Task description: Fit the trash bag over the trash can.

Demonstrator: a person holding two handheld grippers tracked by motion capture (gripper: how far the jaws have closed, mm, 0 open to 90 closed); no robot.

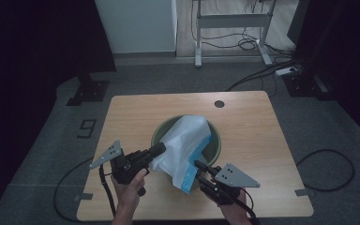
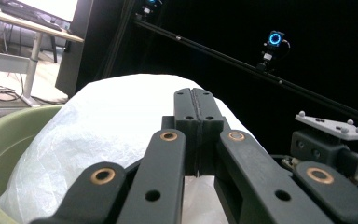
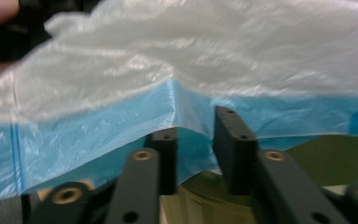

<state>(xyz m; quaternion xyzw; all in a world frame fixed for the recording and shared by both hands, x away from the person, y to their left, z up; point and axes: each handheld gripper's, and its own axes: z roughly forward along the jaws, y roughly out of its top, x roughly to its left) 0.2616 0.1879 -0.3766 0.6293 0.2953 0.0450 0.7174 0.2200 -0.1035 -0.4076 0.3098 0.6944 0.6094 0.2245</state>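
Observation:
A white plastic bag [image 1: 187,138] with a blue band along its mouth drapes over a green round bin [image 1: 215,146] in the middle of the table. My left gripper [image 1: 159,150] meets the bag's left side. Its jaws are pressed together [image 2: 196,95] with white film [image 2: 112,121] gathered under them, beside the bin's rim [image 2: 0,140]. My right gripper [image 1: 198,164] reaches the bag's lower blue edge from the front. Its jaws [image 3: 198,126] stand a little apart, with the blue band [image 3: 98,135] folded between them and the bin [image 3: 335,158] behind.
The wooden table [image 1: 253,122] has a round cable hole [image 1: 219,103] near its far edge. A desk frame [image 1: 232,21] and loose cables [image 1: 328,164] are on the floor beyond and to the right. A black stand base [image 1: 89,91] sits at the far left.

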